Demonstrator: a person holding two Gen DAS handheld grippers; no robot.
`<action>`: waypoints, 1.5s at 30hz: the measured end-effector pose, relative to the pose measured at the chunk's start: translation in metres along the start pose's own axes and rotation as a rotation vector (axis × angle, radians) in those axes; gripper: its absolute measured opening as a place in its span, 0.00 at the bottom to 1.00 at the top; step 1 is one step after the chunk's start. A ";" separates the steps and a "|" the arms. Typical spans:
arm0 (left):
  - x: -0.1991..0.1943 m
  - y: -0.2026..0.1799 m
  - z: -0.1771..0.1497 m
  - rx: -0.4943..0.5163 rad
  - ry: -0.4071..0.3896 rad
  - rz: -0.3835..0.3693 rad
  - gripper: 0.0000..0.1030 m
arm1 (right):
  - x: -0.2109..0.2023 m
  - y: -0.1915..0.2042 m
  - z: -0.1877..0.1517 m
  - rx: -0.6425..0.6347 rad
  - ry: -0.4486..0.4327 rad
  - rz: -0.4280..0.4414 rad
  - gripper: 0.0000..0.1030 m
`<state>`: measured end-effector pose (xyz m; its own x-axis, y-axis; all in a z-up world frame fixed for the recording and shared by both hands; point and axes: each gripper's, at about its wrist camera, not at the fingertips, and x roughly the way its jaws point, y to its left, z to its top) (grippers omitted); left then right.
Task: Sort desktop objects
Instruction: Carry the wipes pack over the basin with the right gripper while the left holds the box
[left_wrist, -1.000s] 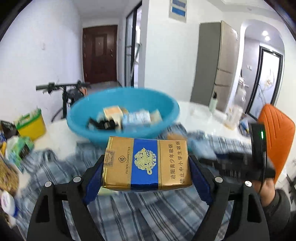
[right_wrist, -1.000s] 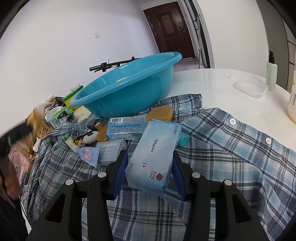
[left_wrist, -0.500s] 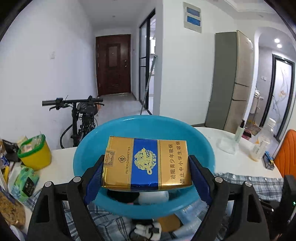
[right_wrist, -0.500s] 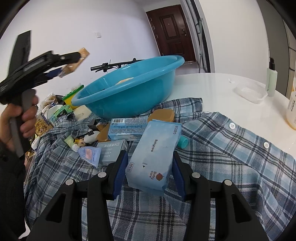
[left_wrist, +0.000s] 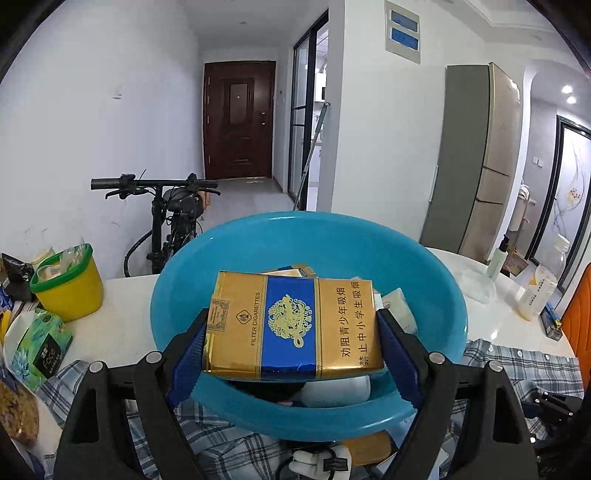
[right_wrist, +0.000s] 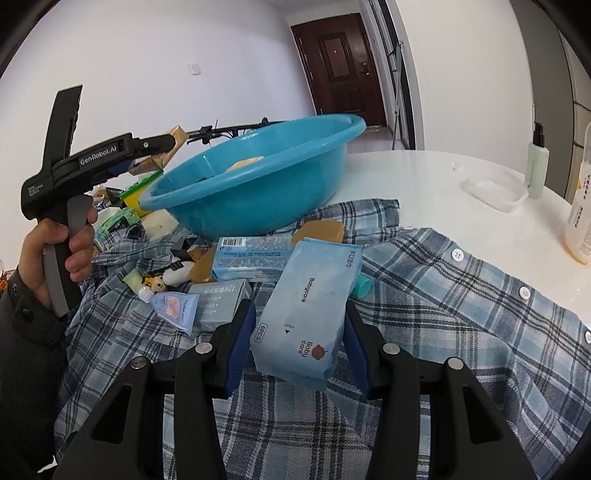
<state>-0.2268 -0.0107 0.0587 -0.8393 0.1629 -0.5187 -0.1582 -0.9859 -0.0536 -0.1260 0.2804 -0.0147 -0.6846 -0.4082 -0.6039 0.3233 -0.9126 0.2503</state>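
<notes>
A gold and blue cigarette carton (left_wrist: 295, 314) is clamped flat between the blue pads of my left gripper (left_wrist: 291, 343). It hangs just above the near side of the blue basin (left_wrist: 424, 280), which holds several small packs. The right wrist view shows that left gripper (right_wrist: 147, 155) in a hand, its carton (right_wrist: 173, 142) over the basin's (right_wrist: 258, 192) left rim. My right gripper (right_wrist: 299, 321) is shut on a light blue Babycare wipes pack (right_wrist: 310, 306), low over the plaid shirt.
A plaid shirt (right_wrist: 443, 314) covers the white table (right_wrist: 424, 177). Beside the basin lie a blue box (right_wrist: 251, 254), a grey box (right_wrist: 218, 299), a tube (right_wrist: 173, 306) and a brown compact (right_wrist: 321, 230). A yellow tub (left_wrist: 66, 284) stands left, bottles (right_wrist: 535, 162) right.
My left gripper has carried the cigarette carton from over the shirt to above the blue basin. The right gripper and its wipes pack have stayed put.
</notes>
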 end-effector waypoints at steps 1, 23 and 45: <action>0.000 0.000 0.000 0.001 0.000 0.002 0.84 | -0.002 -0.001 0.000 0.004 -0.011 0.005 0.44; -0.012 0.015 0.003 -0.044 -0.018 0.038 0.85 | 0.027 0.087 0.171 -0.235 -0.108 0.045 0.44; -0.001 0.033 -0.001 -0.070 0.005 0.086 0.85 | 0.100 0.077 0.152 -0.227 -0.025 0.037 0.44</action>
<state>-0.2312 -0.0437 0.0567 -0.8453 0.0779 -0.5285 -0.0493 -0.9965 -0.0681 -0.2691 0.1657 0.0590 -0.6845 -0.4445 -0.5778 0.4853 -0.8693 0.0939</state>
